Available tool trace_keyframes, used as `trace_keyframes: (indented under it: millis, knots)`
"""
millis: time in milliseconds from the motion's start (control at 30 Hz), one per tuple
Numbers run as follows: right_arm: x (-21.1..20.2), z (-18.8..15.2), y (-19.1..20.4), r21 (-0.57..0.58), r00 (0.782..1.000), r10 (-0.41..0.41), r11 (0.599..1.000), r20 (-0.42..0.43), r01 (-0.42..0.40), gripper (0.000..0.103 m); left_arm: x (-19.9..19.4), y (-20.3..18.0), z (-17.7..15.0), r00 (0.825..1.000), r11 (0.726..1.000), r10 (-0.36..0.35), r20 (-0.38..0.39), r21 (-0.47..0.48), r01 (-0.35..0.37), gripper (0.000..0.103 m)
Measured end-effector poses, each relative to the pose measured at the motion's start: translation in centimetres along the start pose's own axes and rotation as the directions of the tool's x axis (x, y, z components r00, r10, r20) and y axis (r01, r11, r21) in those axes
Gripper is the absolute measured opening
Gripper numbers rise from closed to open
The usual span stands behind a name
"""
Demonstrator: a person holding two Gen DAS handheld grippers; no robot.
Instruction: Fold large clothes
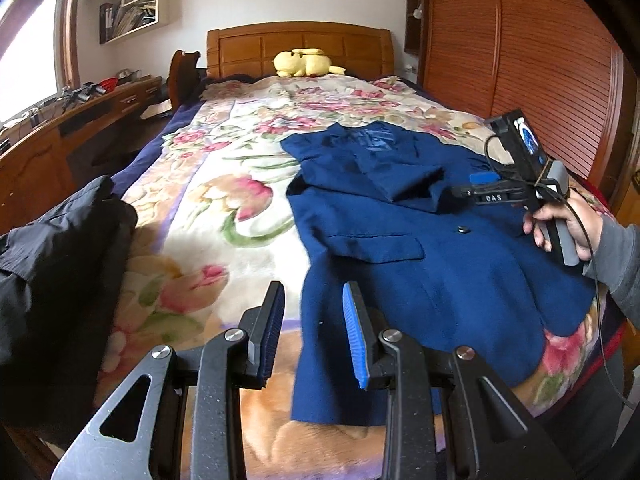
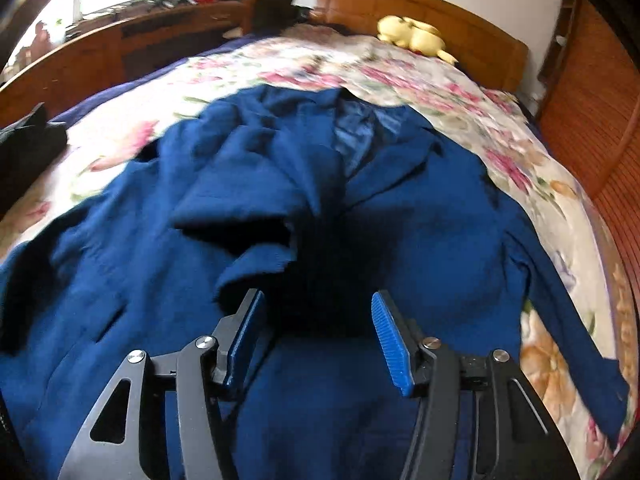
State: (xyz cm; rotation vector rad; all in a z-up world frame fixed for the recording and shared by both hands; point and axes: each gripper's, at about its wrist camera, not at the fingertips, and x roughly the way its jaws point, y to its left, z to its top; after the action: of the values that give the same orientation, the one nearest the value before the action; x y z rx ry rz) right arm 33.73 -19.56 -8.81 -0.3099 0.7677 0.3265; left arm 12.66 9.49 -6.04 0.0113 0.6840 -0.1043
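Floral-print blanket (image 1: 224, 208) on the wooden-framed bed is spread under both grippers; a dark blue woollen blazer-style jacket (image 1: 400, 248) is laid on it front side up, collar at the far end from both.

Jacket is seen directly below and ahead of the right gripper (image 2: 316, 344). One sleeve (image 2: 244, 220) is already folded across the chest, just ahead of its jaws; the other sleeve (image 2: 560, 312) is stretched out to that gripper's right, toward the blanket edge.

Right gripper: jaws parted, nothing held between them. Left gripper (image 1: 314, 332): jaws partly open, empty, poised over the near hem corner with jacket to its right.

Black garment pile (image 1: 52, 264) is heaped to the left gripper's left.

Risks, as judged:
- Folded sleeve is loosely bunched; it could be dragged or unrolled if the body is lifted unevenly.
- Thick cloth may be caught as one layer only, leaving the fold skewed.
- Outstretched sleeve could be slid off the blanket edge if pulled sideways.
- Right-side cable (image 1: 592, 280) could be snagged on the cloth.
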Motion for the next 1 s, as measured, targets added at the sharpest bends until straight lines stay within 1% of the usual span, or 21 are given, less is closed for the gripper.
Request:
trace_keyframes:
  millis: [67, 133, 233, 300, 367, 433, 500, 600, 633, 667, 700, 733, 767, 800, 900, 1000]
  knots:
    - [-0.4, 1.4, 0.5, -0.012, 1.000, 0.011, 1.000, 0.029, -0.011, 0.058, 0.2, -0.4, 0.1, 1.000, 1.000, -0.008, -0.003, 0.001, 0.008, 0.031]
    - [-0.4, 1.9, 1.2, -0.023, 0.997, 0.049, 0.999, 0.051, -0.047, 0.058, 0.5, -0.5, 0.2, 1.000, 1.000, -0.019, -0.003, -0.008, 0.019, 0.031]
    - [0.1, 2.7, 2.6, -0.057, 0.993, 0.094, 0.994, 0.074, -0.090, 0.058, 1.0, -0.5, 0.2, 1.000, 0.999, -0.029, -0.004, -0.023, 0.029, 0.031]
    - [1.0, 3.3, 3.5, -0.070, 0.989, 0.130, 0.990, 0.071, -0.125, 0.058, 1.5, -0.4, 0.1, 0.999, 0.999, -0.032, -0.013, -0.030, 0.032, 0.031]
    - [3.3, 4.2, 4.0, -0.080, 0.988, 0.142, 0.987, 0.059, -0.137, 0.058, 2.1, -0.2, -0.1, 0.999, 0.999, -0.031, -0.024, -0.036, 0.030, 0.031]
    - [4.7, 4.8, 4.8, -0.091, 0.988, 0.149, 0.985, 0.033, -0.145, 0.058, 2.5, 0.1, -0.4, 0.999, 0.999, -0.029, -0.035, -0.041, 0.028, 0.031]
    - [6.5, 5.3, 5.1, -0.103, 0.990, 0.139, 0.985, 0.002, -0.138, 0.058, 2.9, 0.4, -0.8, 0.998, 0.998, -0.033, -0.049, -0.047, 0.031, 0.031]
    - [9.0, 5.5, 5.6, -0.126, 0.992, 0.107, 0.985, -0.073, -0.116, 0.058, 3.3, 0.5, -1.2, 0.996, 0.998, -0.050, -0.072, -0.040, 0.047, 0.031]
    - [9.7, 5.4, 5.6, -0.138, 0.992, 0.094, 0.985, -0.089, -0.105, 0.058, 3.4, 0.5, -1.4, 0.996, 0.998, -0.052, -0.079, -0.035, 0.049, 0.031]
    - [9.9, 5.3, 5.6, -0.149, 0.993, 0.078, 0.985, -0.083, -0.090, 0.058, 3.4, 0.5, -1.6, 0.995, 0.999, -0.047, -0.084, -0.028, 0.045, 0.031]
    - [9.6, 5.1, 5.4, -0.155, 0.996, 0.067, 0.985, -0.063, -0.076, 0.052, 3.4, 0.5, -1.7, 0.995, 0.999, -0.042, -0.088, -0.022, 0.040, 0.031]
    - [9.2, 5.0, 5.2, -0.156, 0.997, 0.067, 0.985, -0.043, -0.073, 0.028, 3.3, 0.5, -1.9, 0.995, 0.999, -0.040, -0.089, -0.020, 0.038, 0.031]
    - [8.8, 4.8, 5.0, -0.157, 0.997, 0.076, 0.984, -0.032, -0.080, 0.017, 3.2, 0.6, -2.1, 0.995, 0.999, -0.042, -0.090, -0.022, 0.040, 0.032]
    - [8.3, 4.6, 4.8, -0.163, 0.998, 0.064, 0.984, -0.020, -0.067, 0.010, 3.0, 0.7, -2.2, 0.995, 0.999, -0.047, -0.092, -0.027, 0.045, 0.032]
    - [6.1, 3.9, 4.2, -0.165, 0.998, 0.055, 0.985, 0.040, -0.048, 0.008, 2.7, 0.9, -2.8, 0.994, 0.999, -0.039, -0.100, -0.031, 0.036, 0.032]
    - [2.7, 3.0, 2.4, -0.090, 0.992, 0.061, 0.995, 0.111, -0.051, 0.008, 2.8, 1.3, -3.6, 0.992, 0.998, -0.037, -0.117, -0.051, 0.032, 0.033]
